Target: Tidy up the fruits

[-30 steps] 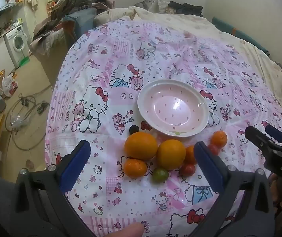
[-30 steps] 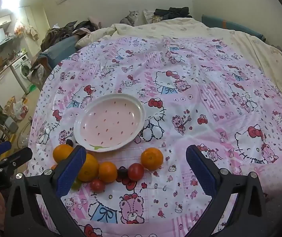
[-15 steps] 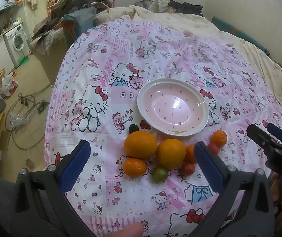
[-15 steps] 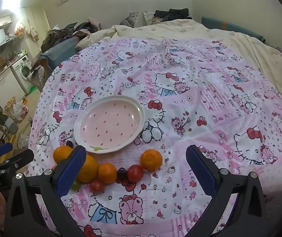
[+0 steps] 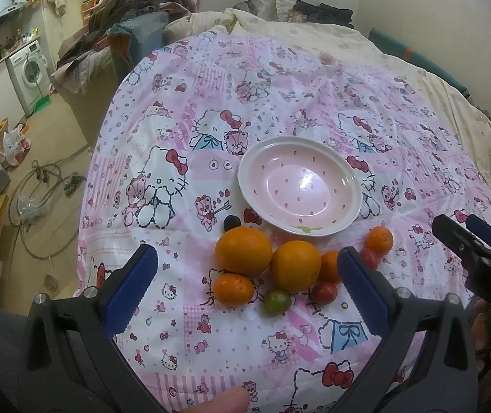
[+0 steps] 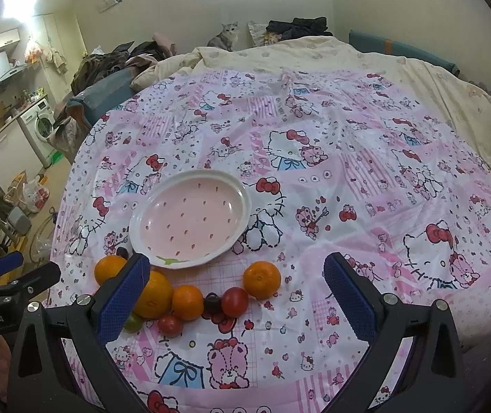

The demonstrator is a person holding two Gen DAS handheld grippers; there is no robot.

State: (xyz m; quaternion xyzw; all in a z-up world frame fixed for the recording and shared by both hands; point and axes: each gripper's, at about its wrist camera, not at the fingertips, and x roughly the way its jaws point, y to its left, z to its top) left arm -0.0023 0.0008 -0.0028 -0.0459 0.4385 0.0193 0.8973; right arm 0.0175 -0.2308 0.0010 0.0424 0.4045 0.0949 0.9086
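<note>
A pink plate (image 5: 299, 189) with a white rim and small strawberry marks lies empty on a bed covered by a pink Hello Kitty sheet (image 5: 176, 144). All the fruit sits on the sheet just on the near side of the plate. The biggest orange (image 5: 243, 249) lies at the plate's near-left rim, with a dark grape (image 5: 231, 222) just beyond it, close to the rim. A second large orange (image 5: 296, 265) touches the first on its right. A small mandarin (image 5: 233, 288) and a green tomato (image 5: 276, 303) lie nearer the camera than these two. A red tomato (image 5: 324, 292) sits beside the green one, farther from the plate than a half-hidden mandarin (image 5: 329, 265). Off the plate's near-right rim rests another mandarin (image 6: 262, 279), with a red cherry tomato (image 6: 234, 302) touching it and a dark fruit (image 6: 212, 302) next to that.

The left tongs (image 5: 247, 294) hang above the fruit cluster, blue pads wide apart, holding nothing. The right tongs (image 6: 236, 299) hover near the plate's near edge, likewise spread wide and empty. A grey cat (image 6: 226, 37) sits at the far end of the bed, well beyond the plate.
</note>
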